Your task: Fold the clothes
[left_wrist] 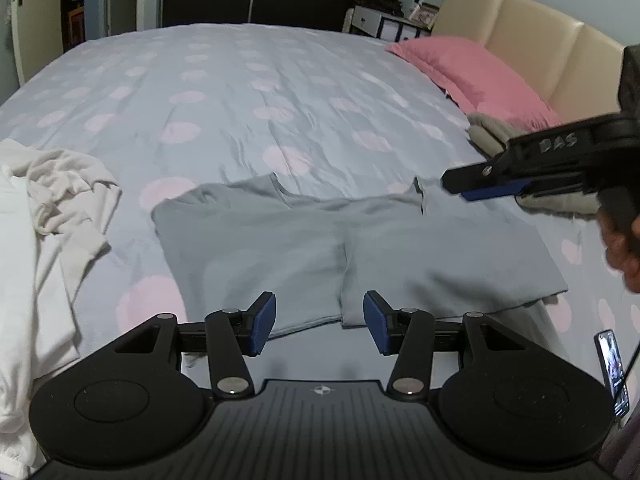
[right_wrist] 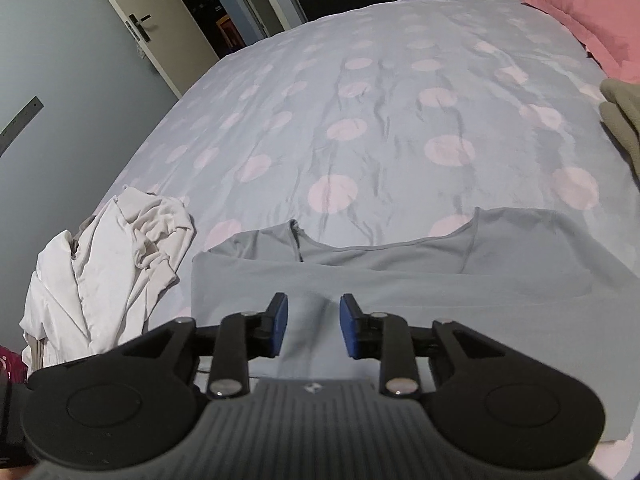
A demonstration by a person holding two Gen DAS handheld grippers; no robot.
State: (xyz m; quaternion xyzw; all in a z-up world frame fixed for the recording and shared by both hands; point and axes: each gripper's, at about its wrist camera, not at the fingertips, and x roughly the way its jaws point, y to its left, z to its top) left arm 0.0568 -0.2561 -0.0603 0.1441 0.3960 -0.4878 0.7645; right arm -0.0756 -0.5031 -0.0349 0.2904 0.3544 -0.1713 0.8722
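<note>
A grey top (left_wrist: 280,240) lies flat on the bed with its sides folded in, the two flaps meeting along a middle seam and the neckline (right_wrist: 384,250) at the far side. My left gripper (left_wrist: 320,322) hovers open over its near hem, nothing between the blue pads. My right gripper (right_wrist: 314,324) is open too, above the near middle of the grey top (right_wrist: 440,292). In the left wrist view the right gripper (left_wrist: 468,188) comes in side-on from the right, over the top's far right corner, with a hand (left_wrist: 624,256) below it.
A crumpled pile of white clothes (left_wrist: 48,220) (right_wrist: 112,264) sits to the left of the top. A pink pillow (left_wrist: 472,76) and a folded olive garment (left_wrist: 492,136) lie by the cream headboard (left_wrist: 540,48). A phone (left_wrist: 612,368) stands at the near right edge.
</note>
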